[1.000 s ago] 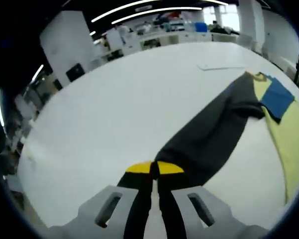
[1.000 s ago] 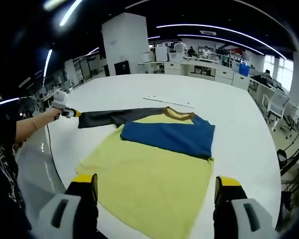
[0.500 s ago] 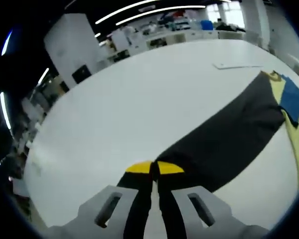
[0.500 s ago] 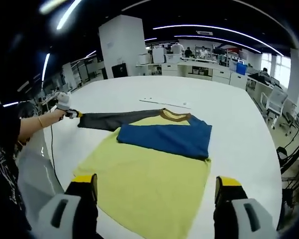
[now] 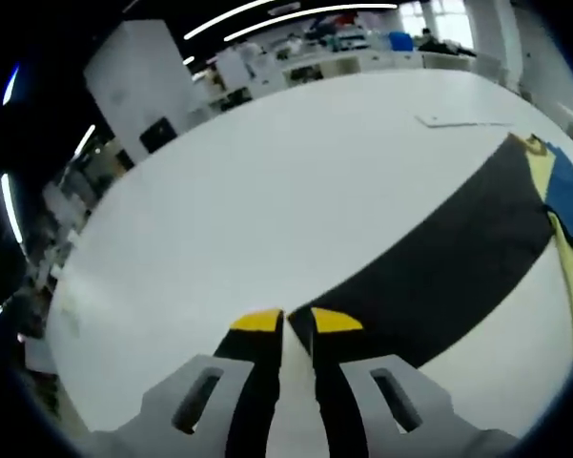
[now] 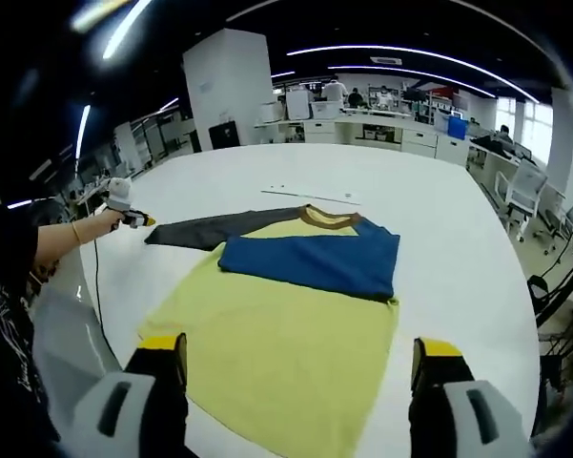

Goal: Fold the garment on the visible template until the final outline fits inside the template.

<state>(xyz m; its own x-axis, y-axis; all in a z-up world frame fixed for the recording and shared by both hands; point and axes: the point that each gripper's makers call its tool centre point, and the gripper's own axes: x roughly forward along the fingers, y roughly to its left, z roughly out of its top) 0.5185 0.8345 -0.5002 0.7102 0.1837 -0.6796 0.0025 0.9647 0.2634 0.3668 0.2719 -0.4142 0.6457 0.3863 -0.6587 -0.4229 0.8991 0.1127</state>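
Item: long-sleeved garment (image 6: 286,315), yellow body, blue sleeve (image 6: 310,262) folded across the chest, lying mid-frame on the white table (image 6: 439,239) in my right gripper view. Dark sleeve (image 5: 439,267) stretched flat toward the frame's left. Change: my left gripper (image 5: 284,322), clamped on the cuff half a second ago, now has its jaws slightly parted; I judge the sleeve released, ready for folding in. My right gripper (image 6: 300,358) hangs wide apart, holding nothing. Template: thin strip (image 6: 310,196) beyond the collar.
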